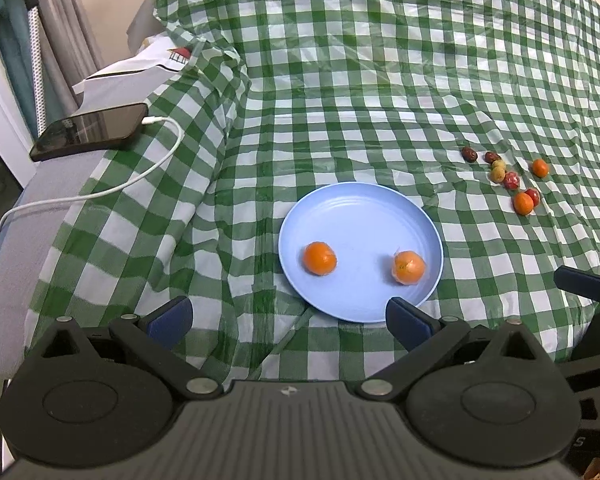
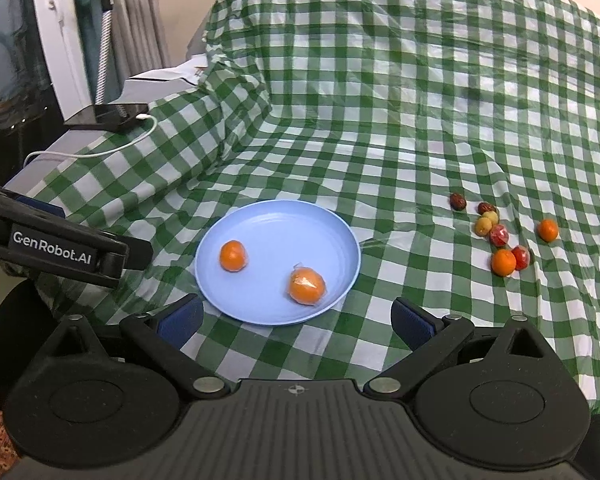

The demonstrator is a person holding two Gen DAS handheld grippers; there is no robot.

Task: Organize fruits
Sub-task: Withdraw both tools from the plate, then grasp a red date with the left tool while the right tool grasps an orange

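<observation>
A green checked cloth point(image 1: 380, 80) covers the surface. A blue plate point(image 1: 360, 216) lies on it and carries two oranges point(image 1: 319, 258), apart. Small loose fruits point(image 2: 500, 236) lie clustered on the cloth right of the plate. Left gripper point(image 1: 290, 318) and right gripper point(image 2: 298, 318): jaws spread, empty, near the plate's front rim.

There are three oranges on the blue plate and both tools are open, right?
Not quite. The plate holds two oranges, not three, as the left wrist view shows. The other oranges lie on the cloth to the right. Both tools, left and right, are open.
</observation>
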